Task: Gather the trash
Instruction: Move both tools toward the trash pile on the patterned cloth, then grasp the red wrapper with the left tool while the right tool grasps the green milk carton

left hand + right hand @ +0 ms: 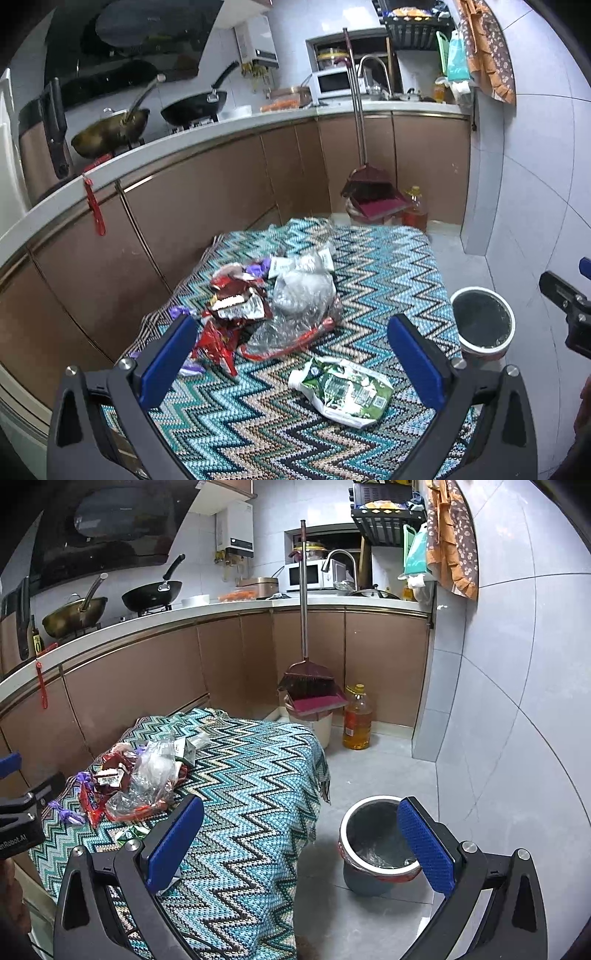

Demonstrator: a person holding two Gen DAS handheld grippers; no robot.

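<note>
Crinkling clear plastic bag (pixel 303 299) (glossy) on zigzag cloth (pixel 384 266)

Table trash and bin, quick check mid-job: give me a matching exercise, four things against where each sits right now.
Things:
1. green pouch
2. clear plastic bag
3. trash bin
4. oil bottle

Places:
A. on the floor by the broom and cabinets
B. on the floor beside the covered table
C. alone on the cloth, nearest the left gripper
D. in the pile, next to the red wrappers

Pairs: 1-C, 2-D, 3-B, 4-A
</note>
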